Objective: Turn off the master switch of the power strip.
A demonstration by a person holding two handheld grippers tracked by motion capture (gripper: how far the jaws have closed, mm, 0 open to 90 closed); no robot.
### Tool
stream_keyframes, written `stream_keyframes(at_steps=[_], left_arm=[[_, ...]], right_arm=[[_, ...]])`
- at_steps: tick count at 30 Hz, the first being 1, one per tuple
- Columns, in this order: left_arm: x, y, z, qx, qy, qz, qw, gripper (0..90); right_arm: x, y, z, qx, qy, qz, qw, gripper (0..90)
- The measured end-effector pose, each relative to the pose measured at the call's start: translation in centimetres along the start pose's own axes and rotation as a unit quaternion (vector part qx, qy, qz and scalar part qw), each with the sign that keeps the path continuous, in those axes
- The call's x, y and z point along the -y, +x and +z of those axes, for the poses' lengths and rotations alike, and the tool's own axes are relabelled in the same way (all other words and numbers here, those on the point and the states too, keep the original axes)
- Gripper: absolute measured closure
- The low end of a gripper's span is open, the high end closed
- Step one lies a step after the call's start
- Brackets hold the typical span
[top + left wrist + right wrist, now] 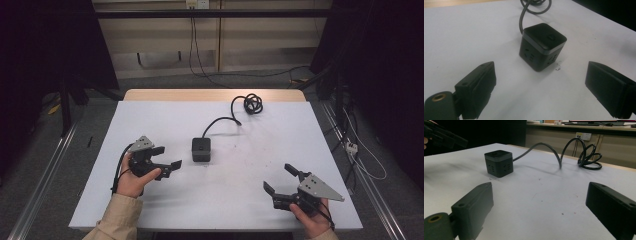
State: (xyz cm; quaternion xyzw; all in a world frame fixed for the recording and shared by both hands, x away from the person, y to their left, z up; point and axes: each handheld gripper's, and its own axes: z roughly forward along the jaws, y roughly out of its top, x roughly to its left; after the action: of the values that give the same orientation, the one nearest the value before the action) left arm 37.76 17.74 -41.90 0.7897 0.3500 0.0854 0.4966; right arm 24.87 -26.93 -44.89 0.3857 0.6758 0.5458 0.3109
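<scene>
The right gripper [281, 180] was held low at the near right part of the white table [280, 135], close to the front edge. Its two jaws stood wide apart and there was nothing between them. In the right gripper view the bare white surface lay between the jaws, and the black socket cube [498, 163] stood farther away, to the left of the middle.

The left gripper [168, 157] was at the near left part of the table, held by the person's left hand [134, 181] in a beige sleeve [116, 220]. Its jaws were also spread wide and empty, and they pointed toward the cube. The cube [201, 149] stood just beside this gripper but apart from it, not touched by any pad. In the left gripper view the cube [542, 46] stood upright on the table ahead of the jaws, between their lines.

From the cube a black cable [222, 122] ran toward the far side of the table and ended in a loose coil [251, 104] near the far edge.
</scene>
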Motion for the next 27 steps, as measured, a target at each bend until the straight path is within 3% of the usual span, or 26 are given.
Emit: stream_keyframes(at_steps=[27], left_arm=[[2.2, 0.9, -2.4, -0.009, -0.002, 0.008, 0.9999, 7.7]], right_arm=[[-0.1, 0.0, 0.0, -0.001, -0.001, 0.0, 1.0, 6.7]])
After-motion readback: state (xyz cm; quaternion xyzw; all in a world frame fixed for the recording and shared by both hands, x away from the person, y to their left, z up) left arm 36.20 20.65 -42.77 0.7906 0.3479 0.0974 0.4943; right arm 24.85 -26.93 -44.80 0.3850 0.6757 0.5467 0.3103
